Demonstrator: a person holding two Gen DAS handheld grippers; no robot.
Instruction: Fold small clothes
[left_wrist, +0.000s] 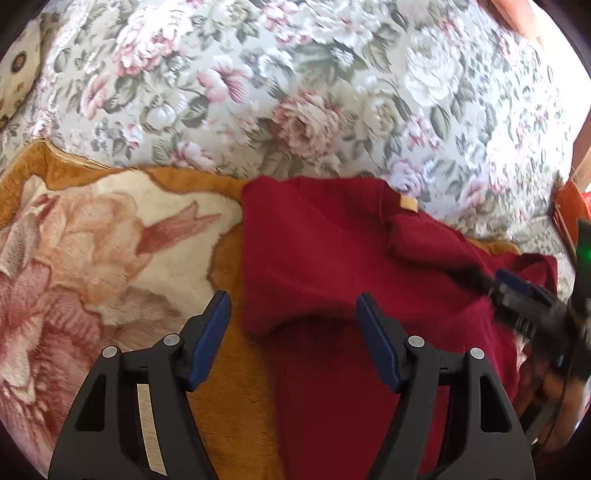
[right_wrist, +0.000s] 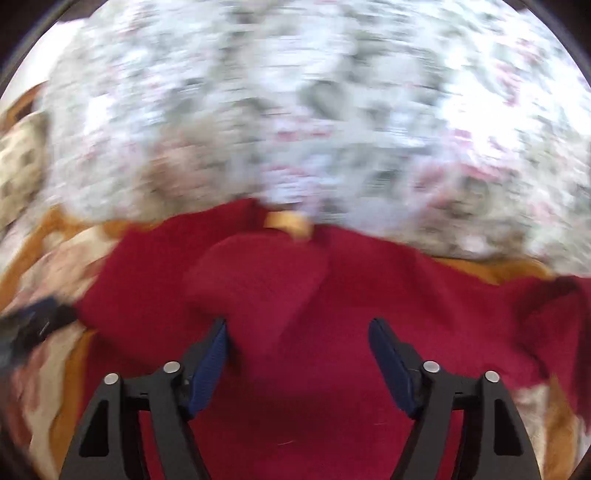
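left gripper (left_wrist: 293, 314) and right gripper (right_wrist: 297, 339) both hang with jaws apart, holding nothing, above the red garment (left_wrist: 332, 251) lying partly folded on the orange blanket (left_wrist: 229, 406). it looks soft, light and floppy; pinch an outer edge or corner, probably.

A home: floral bedspread (left_wrist: 332, 92) and plush rose blanket (left_wrist: 92, 240).
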